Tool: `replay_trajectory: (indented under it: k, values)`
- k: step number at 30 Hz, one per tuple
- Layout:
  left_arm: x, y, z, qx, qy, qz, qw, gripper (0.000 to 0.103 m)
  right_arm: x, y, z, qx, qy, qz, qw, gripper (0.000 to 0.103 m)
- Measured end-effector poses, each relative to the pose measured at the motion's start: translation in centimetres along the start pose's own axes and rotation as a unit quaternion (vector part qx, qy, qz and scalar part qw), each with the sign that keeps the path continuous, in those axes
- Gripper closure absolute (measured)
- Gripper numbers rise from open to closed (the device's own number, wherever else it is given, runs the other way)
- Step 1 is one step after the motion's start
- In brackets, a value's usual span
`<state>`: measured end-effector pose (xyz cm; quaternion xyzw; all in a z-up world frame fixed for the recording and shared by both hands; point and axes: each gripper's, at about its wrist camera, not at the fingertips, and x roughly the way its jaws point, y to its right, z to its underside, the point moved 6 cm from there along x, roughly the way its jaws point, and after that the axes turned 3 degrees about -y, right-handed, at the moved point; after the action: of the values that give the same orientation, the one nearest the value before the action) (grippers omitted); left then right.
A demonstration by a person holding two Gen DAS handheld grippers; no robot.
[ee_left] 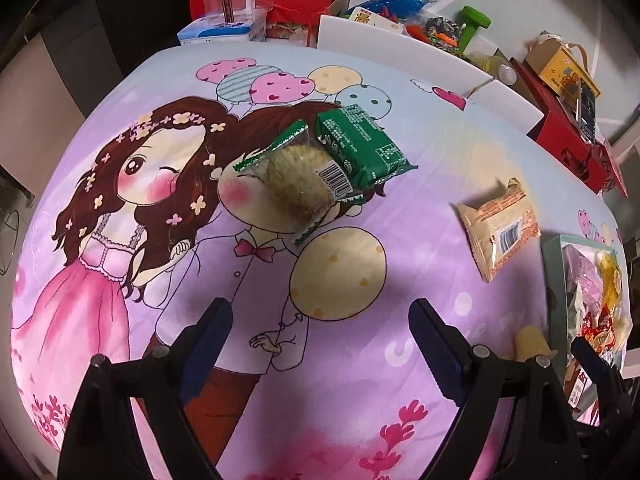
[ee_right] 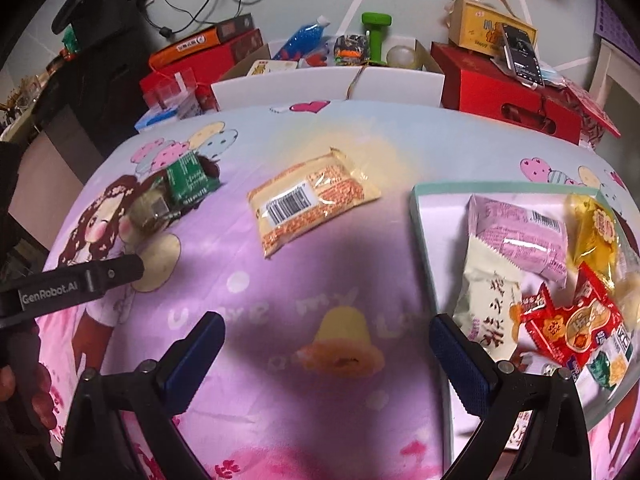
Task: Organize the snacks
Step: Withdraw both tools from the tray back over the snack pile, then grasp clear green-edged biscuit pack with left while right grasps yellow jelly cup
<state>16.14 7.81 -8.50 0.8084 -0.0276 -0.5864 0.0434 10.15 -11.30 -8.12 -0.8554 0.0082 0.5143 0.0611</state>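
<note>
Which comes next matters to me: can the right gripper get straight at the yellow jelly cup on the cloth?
Probably yes. The right gripper has its jaws wide open and empty, and the jelly cup lies between them on bare cloth, clear of the tray.

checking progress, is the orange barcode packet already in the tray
No, the orange barcode packet lies on the cloth, apart from the tray.

Green dumbbell (ee_right: 377, 36), phone (ee_right: 520, 56), red box (ee_right: 492, 92)
</note>
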Motion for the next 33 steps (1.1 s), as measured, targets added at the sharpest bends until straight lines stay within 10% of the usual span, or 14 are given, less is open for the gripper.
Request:
replay_trajectory:
  k: [17, 33]
  values:
    - [0.6, -1.1, -1.0, -0.012, 0.005, 0.002, 0.9999, 0.013, 1.8, 0.0, 0.9, 0.002, -0.033, -0.01, 0.999, 0.057]
    - [0.7, -1.9, -4.8, -0.05, 0.057, 0.06, 0.9953, 0.013, 1.3, 0.1, -0.4, 0.013, -0.018, -0.027, 0.999, 0.059]
